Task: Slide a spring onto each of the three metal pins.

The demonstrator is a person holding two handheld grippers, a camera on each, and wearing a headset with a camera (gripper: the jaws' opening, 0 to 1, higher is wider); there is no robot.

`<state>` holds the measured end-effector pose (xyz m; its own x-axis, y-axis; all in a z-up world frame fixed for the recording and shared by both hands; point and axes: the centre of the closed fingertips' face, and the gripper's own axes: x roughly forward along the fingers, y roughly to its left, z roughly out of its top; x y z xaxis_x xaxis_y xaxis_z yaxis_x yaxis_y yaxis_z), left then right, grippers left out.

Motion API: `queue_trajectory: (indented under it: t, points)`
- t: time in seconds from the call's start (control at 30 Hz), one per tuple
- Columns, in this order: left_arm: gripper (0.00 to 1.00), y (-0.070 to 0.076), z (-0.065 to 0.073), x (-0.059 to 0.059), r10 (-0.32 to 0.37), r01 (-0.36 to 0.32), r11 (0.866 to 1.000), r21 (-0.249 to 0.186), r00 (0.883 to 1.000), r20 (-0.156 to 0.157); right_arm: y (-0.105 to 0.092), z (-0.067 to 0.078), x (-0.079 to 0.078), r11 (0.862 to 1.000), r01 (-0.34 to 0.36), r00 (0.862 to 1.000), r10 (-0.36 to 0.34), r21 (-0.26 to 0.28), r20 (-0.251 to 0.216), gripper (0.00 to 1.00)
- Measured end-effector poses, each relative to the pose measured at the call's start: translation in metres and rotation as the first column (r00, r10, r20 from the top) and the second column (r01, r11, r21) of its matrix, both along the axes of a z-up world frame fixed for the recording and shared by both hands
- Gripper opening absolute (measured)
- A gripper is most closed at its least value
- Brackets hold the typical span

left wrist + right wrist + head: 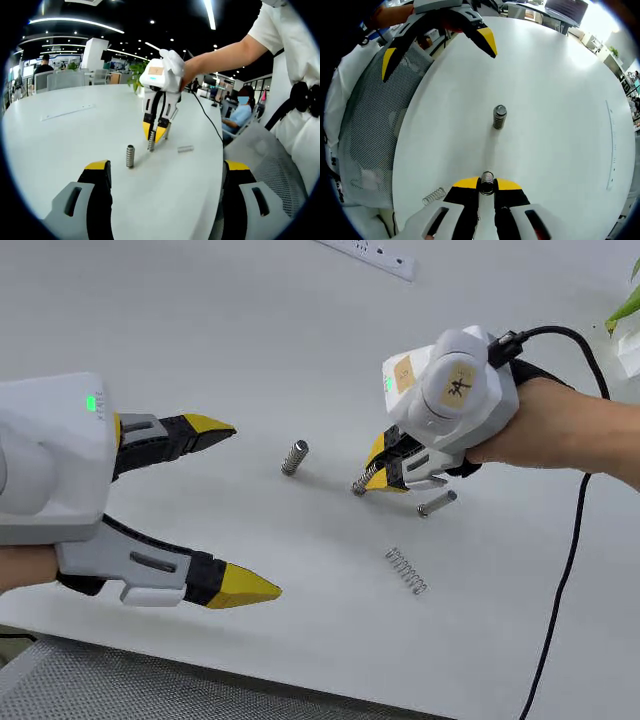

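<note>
On the white tabletop (250, 330), my left hand-held gripper (252, 510) gapes wide at frame left; my right hand-held gripper (374, 478), centre-right, pinches a spring-wrapped pin (359, 486). A second sprung pin (294, 457) stands centre; a bare pin (437, 503) and a loose spring (406, 570) lie lower right.

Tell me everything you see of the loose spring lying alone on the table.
The loose spring is a thin, open-coiled helix of silvery wire with no pin in it. It lies on its side on the white table, touching nothing else; the right gripper, shut on a sprung pin, is apart from it.
</note>
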<state>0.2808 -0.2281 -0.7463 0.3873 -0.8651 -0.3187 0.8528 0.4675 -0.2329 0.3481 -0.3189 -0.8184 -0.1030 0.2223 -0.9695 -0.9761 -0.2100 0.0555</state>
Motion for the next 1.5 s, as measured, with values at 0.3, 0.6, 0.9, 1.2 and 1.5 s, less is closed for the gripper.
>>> queue_trajectory:
  t: [0.3,0.6,0.9,1.2,1.5]
  points:
    - [0.91,0.001,-0.001,0.000,0.002,-0.002,1.000,0.001,1.000,-0.004,-0.001,-0.005,0.001,1.000,-0.013,1.000,0.014,-0.010,0.005,0.07]
    - [0.91,0.001,-0.002,0.001,0.002,-0.002,1.000,0.005,1.000,-0.006,0.000,-0.005,0.000,1.000,-0.008,1.000,0.008,-0.006,0.002,0.08]
    - [0.91,0.001,-0.003,0.001,0.000,0.000,1.000,0.011,1.000,-0.007,0.001,-0.006,0.002,1.000,0.003,1.000,-0.003,0.004,0.005,0.10]
    - [0.91,0.002,-0.003,0.000,-0.001,0.001,1.000,0.018,1.000,-0.009,0.002,0.002,0.003,0.999,0.039,0.999,-0.039,0.033,-0.003,0.15]
    - [0.91,0.005,-0.002,0.000,-0.003,0.004,1.000,0.029,1.000,-0.006,0.000,0.015,0.004,0.995,0.082,0.997,-0.081,0.065,-0.009,0.22]
